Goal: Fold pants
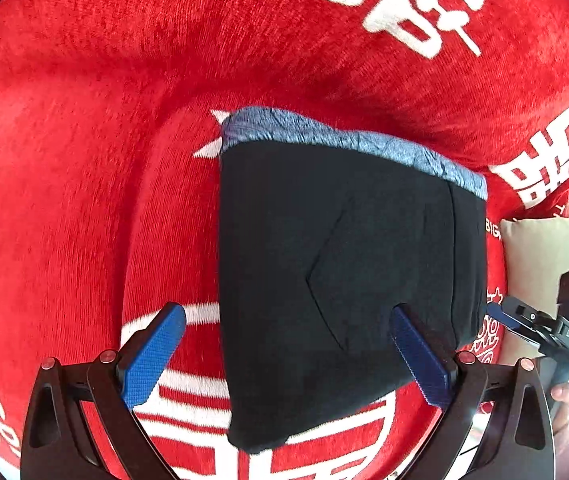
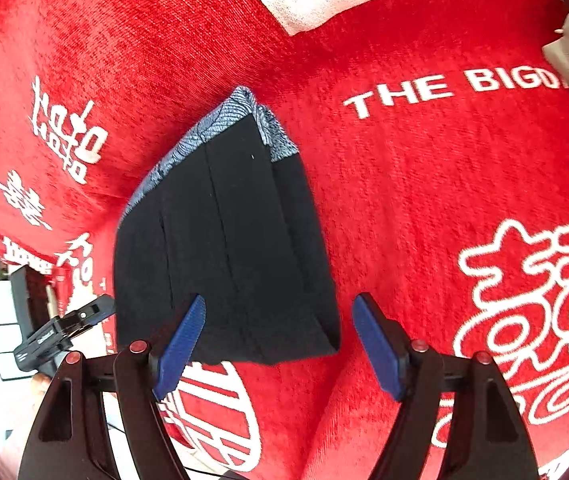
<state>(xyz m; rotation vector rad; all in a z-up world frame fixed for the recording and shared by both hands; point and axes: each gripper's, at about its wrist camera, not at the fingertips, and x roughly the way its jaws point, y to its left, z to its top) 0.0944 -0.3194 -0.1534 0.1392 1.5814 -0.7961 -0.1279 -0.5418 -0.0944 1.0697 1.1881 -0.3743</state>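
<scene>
The black pants (image 1: 336, 280) lie folded into a compact block on the red printed cover (image 1: 84, 160), patterned blue-grey waistband (image 1: 348, 146) at the far edge. The left gripper (image 1: 288, 354) hovers above the near edge, fingers spread, empty. The right gripper (image 2: 280, 344) hovers likewise over the pants' near corner, fingers apart, holding nothing.

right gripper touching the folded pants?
Cannot tell. Right wrist view: right gripper open, one finger overlaps the folded pants; no plain contact or gap.

The folded pants (image 1: 344, 272) lie on the printed cloth (image 1: 124, 120), a pillow (image 1: 532, 248) beside them.
</scene>
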